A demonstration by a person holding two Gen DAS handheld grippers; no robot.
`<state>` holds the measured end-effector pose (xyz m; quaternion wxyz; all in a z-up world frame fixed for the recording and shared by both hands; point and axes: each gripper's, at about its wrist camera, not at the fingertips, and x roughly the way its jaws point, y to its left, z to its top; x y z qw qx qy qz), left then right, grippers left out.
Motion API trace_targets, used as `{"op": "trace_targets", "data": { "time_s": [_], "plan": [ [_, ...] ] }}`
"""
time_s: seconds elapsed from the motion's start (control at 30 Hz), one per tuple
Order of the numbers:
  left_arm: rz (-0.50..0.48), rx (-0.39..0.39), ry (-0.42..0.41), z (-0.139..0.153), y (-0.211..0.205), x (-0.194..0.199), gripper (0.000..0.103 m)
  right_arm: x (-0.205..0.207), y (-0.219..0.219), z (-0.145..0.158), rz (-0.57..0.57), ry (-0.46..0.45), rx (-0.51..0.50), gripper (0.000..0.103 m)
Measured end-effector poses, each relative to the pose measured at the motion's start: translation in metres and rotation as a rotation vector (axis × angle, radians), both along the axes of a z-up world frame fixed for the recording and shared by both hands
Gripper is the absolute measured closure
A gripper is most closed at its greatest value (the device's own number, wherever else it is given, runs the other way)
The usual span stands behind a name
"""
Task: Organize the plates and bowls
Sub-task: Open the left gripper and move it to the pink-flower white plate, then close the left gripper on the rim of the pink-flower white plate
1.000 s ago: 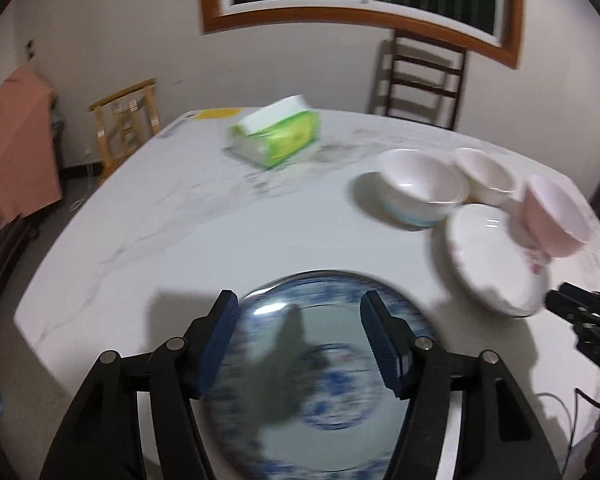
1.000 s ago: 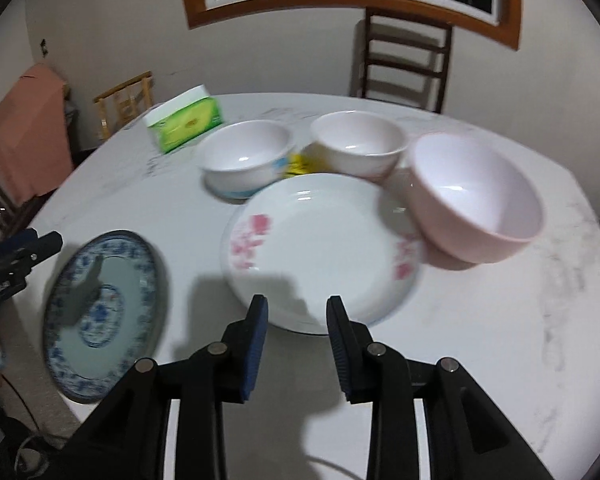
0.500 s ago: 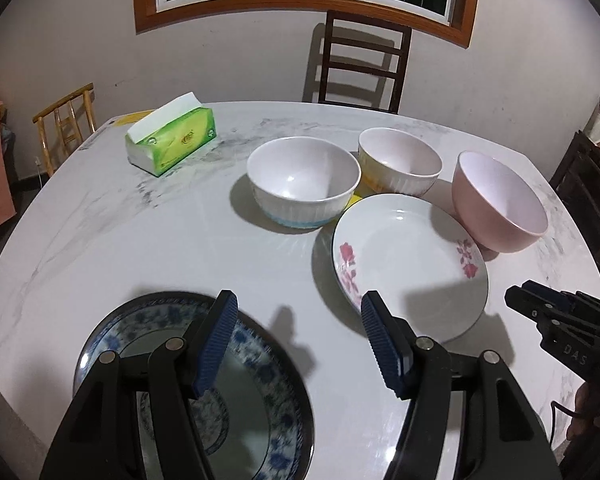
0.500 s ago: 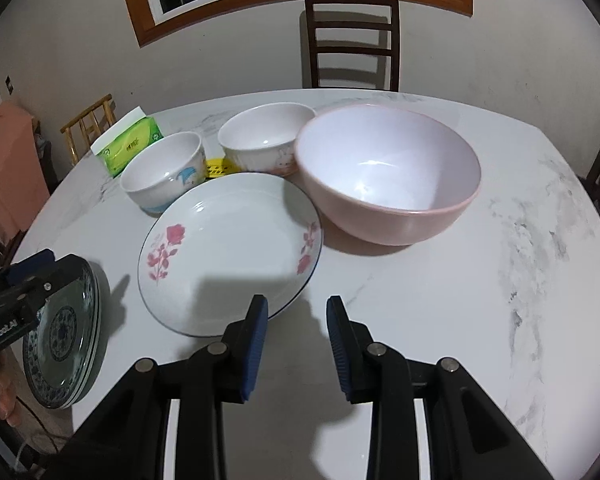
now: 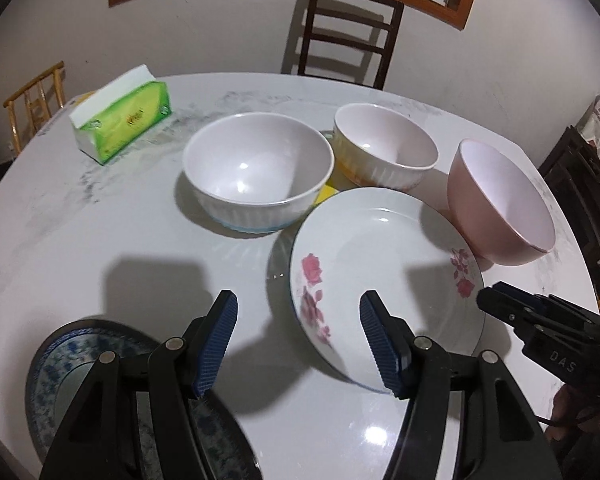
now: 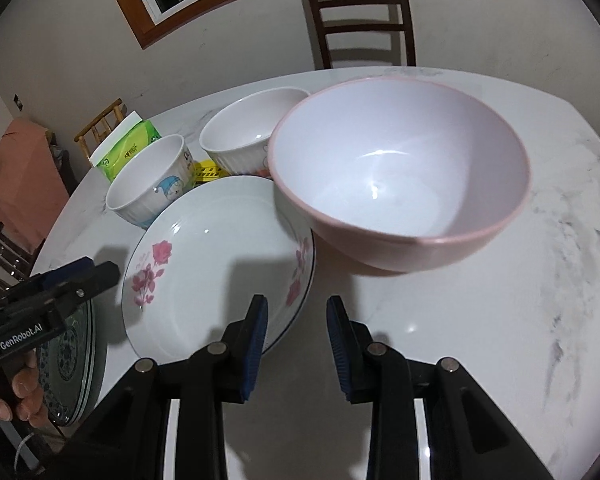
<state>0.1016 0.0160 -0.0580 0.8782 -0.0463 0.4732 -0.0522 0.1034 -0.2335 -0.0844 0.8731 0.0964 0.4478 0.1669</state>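
A white plate with pink roses (image 5: 384, 264) (image 6: 216, 256) lies mid-table. Behind it stand a white ribbed bowl with a blue base (image 5: 256, 172) (image 6: 152, 188), a second white ribbed bowl (image 5: 384, 148) (image 6: 252, 132) and a big pink bowl (image 5: 500, 200) (image 6: 400, 168). A blue-patterned plate (image 5: 84, 344) (image 6: 68, 360) sits at the near left edge. My left gripper (image 5: 298, 304) (image 6: 100, 272) hangs open and empty over the rose plate's left rim. My right gripper (image 6: 296, 304) (image 5: 496, 300) is narrowly open and empty at that plate's near right rim, in front of the pink bowl.
A green tissue pack (image 5: 120, 120) (image 6: 128, 148) lies at the far left of the marble table (image 5: 80, 220). A yellow item (image 6: 208, 170) shows between the bowls. A dark chair (image 5: 348, 32) stands behind the table and a wooden chair (image 5: 36, 96) at the left.
My left gripper has moved right, from over the blue-patterned plate to the rose plate's left rim. My right gripper has moved closer to the pink bowl and rolled. Neither jaw gap changed.
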Motion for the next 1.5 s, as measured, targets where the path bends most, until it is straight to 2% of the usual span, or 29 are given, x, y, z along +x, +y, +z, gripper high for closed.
{"op": "trace_targets", "data": {
  "time_s": [0.17, 0.23, 0.3, 0.77, 0.83, 0.9, 1.03, 1.17, 1.3, 1.5],
  "plan": [
    [-0.009, -0.046, 0.054, -0.011, 0.000, 0.015, 0.046, 0.013, -0.003, -0.008, 0.038, 0.043, 0.088, 0.072],
    [0.001, -0.063, 0.072, -0.014, 0.001, 0.020, 0.046, 0.016, -0.003, -0.009, 0.039, 0.041, 0.088, 0.072],
    [-0.005, -0.071, 0.082, -0.016, 0.001, 0.024, 0.053, 0.019, -0.003, -0.011, 0.042, 0.047, 0.096, 0.072],
    [-0.022, -0.119, 0.142, -0.034, 0.004, 0.046, 0.064, 0.032, -0.006, -0.021, 0.051, 0.060, 0.123, 0.072],
    [-0.022, -0.128, 0.148, -0.036, 0.005, 0.049, 0.067, 0.034, -0.006, -0.021, 0.054, 0.064, 0.126, 0.072],
    [-0.026, -0.136, 0.163, -0.039, 0.006, 0.051, 0.076, 0.036, -0.005, -0.023, 0.061, 0.070, 0.130, 0.074],
    [-0.026, -0.126, 0.182, -0.045, 0.005, 0.054, 0.081, 0.037, -0.004, -0.025, 0.066, 0.084, 0.140, 0.084],
    [-0.027, -0.104, 0.179, -0.046, 0.004, 0.053, 0.085, 0.036, -0.002, -0.025, 0.067, 0.082, 0.122, 0.087],
    [-0.036, -0.083, 0.176, -0.045, 0.002, 0.048, 0.085, 0.032, 0.004, -0.022, 0.065, 0.069, 0.071, 0.088],
    [-0.037, -0.075, 0.174, -0.042, -0.001, 0.043, 0.086, 0.023, 0.007, -0.021, 0.054, 0.082, 0.075, 0.088]
  ]
}}
